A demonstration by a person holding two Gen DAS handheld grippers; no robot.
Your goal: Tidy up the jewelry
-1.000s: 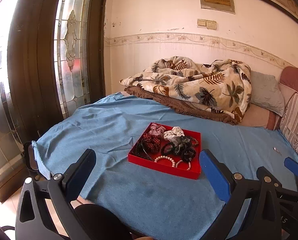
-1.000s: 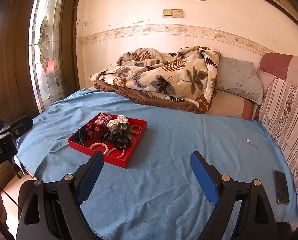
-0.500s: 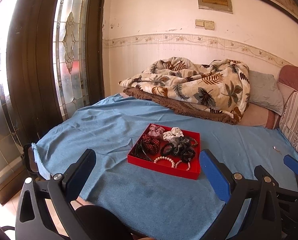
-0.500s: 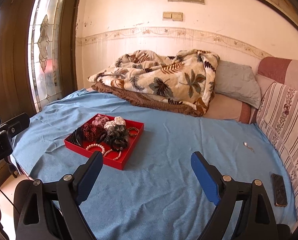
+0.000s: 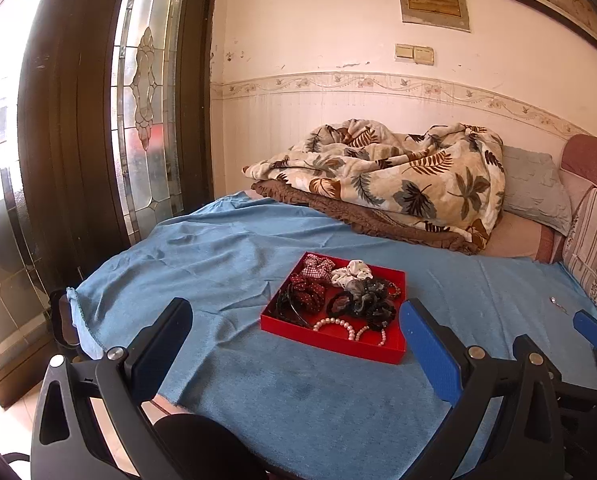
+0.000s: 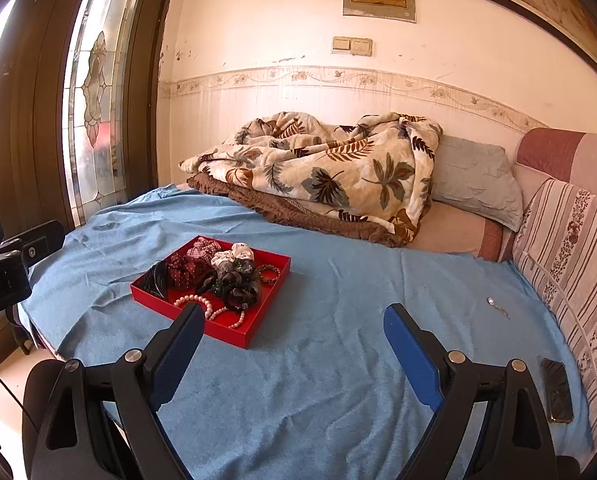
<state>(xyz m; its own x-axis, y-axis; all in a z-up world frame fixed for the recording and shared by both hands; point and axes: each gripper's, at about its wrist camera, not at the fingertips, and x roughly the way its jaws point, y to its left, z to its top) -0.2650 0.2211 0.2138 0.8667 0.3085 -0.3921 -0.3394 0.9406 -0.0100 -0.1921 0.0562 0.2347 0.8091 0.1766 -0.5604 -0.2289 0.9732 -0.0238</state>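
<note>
1. My view is shifting over the last second: the tray [image 5: 332, 322] is sitting a little lower and nearer in both views than it was, and the right view has tipped upward so more wall is showing; I am judging this as both claws easing in toward the bed, nothing having been picked up or set down.
2. My left claw [image 5: 294, 334] is standing wide open and holding nothing; my right claw [image 6: 294, 338] is likewise gaping wide and empty; both are hovering short of the tray, which is lying just beyond the left claw's tips and to the left of the right one.
3. The jewelry is lying heaped in the red tray: pearl bracelets [image 6: 208, 308] at the near edge, scrunchies [image 5: 312, 280] and dark hair ties behind them, a chain at the far right corner; one small metal piece [image 6: 496, 307] is lying alone on the sheet, well apart to the right.
4. Whether the heap is waiting to be sorted or has been gathered there, I am not able to tell.
5. The bed is wearing a rumpled blue sheet [image 5: 226, 272]; a leaf-print blanket [image 6: 330, 168] is bunched against the wall beside a pillow; a phone [image 6: 556, 390] is lying by the striped cushion; a stained-glass door is glowing at the left.
</note>
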